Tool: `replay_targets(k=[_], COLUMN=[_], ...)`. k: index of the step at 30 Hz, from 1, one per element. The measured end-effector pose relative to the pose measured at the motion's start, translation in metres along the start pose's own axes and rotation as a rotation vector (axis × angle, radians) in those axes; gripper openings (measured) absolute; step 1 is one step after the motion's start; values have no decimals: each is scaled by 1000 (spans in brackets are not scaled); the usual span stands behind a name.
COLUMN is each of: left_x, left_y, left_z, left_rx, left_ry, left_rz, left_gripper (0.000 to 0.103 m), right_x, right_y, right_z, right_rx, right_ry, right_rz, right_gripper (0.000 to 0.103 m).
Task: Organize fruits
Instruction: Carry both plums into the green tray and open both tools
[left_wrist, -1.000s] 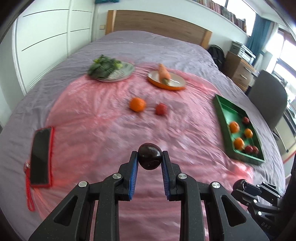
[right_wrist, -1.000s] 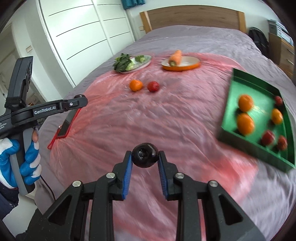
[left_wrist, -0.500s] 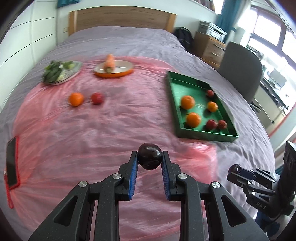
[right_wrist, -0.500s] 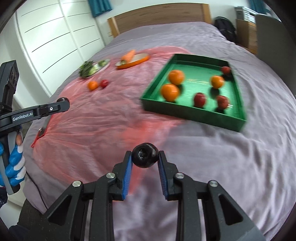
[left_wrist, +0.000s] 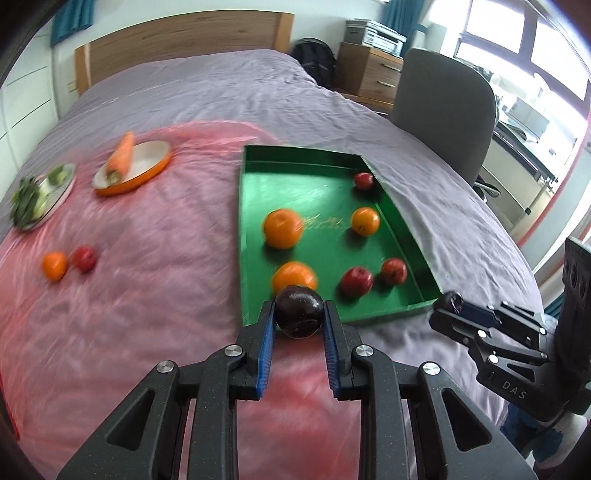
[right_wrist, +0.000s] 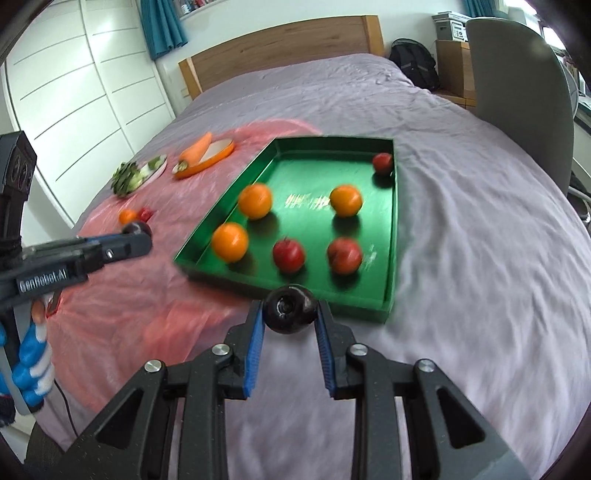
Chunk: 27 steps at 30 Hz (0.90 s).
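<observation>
- The left gripper (left_wrist: 299, 319) is clamped on a dark purple round fruit (left_wrist: 298, 311), pinched between its two blue-padded fingers (left_wrist: 266, 343) at their tips.
- In the left wrist view this fruit sits in front of the near edge of a green tray (left_wrist: 243, 236), overlapping one of the oranges inside it.
- The right gripper (right_wrist: 290, 312) is likewise clenched on a second dark round fruit (right_wrist: 290, 309), with a small ringed dimple facing the camera.
- In the right wrist view that second fruit shows just in front of the tray's near wall, over grey bedding.
- The green tray lies on a bed with a grey-purple cover (left_wrist: 221, 85); its left side rests on a pink plastic sheet (left_wrist: 129, 258).
- Inside the tray are three oranges (left_wrist: 282, 227) and three red fruits (left_wrist: 356, 281); one red fruit sits alone in the far right corner.
- On the pink sheet, well to the left of the tray, a loose orange (left_wrist: 54, 265) and a loose red fruit (left_wrist: 85, 258) lie just beside each other.
- Farther back on the left, an orange-rimmed plate (left_wrist: 147, 173) carries a carrot (left_wrist: 120, 158), and beside it a plate of leafy greens (left_wrist: 40, 197).
- Each gripper shows at the edge of the other's view; a hand in a blue and white glove (right_wrist: 31, 373) grips the left one's handle.
- A wooden headboard (left_wrist: 177, 40) stands at the far end, and a grey chair (left_wrist: 443, 110) on the right.
</observation>
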<state>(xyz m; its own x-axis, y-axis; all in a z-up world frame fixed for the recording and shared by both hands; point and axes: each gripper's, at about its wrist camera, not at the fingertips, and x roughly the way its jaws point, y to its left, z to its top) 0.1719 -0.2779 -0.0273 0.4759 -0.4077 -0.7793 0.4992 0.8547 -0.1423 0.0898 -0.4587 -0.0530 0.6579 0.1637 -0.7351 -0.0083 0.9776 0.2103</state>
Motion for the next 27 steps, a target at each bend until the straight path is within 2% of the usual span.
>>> replay_targets(k=[5,10,19,27], left_x=[33,64,95,105], left_y=[-18,-27,-34,-31], left_z=[18,30,33,33], left_rx=[55,71,88,68], left_ry=[22,47,78,91], left_rz=[6,15,28,35], left_gripper=[21,21,21,21], right_x=[20,52,90,103], right_y=[-15,-28,-40,-40], right_z=[32,55,58,54], right_rx=[-5,-14,-18,-21], right_ry=[-25,-5,46,67], right_rz=[-6,-20,-12,-26], right_gripper=[41,40,41,41])
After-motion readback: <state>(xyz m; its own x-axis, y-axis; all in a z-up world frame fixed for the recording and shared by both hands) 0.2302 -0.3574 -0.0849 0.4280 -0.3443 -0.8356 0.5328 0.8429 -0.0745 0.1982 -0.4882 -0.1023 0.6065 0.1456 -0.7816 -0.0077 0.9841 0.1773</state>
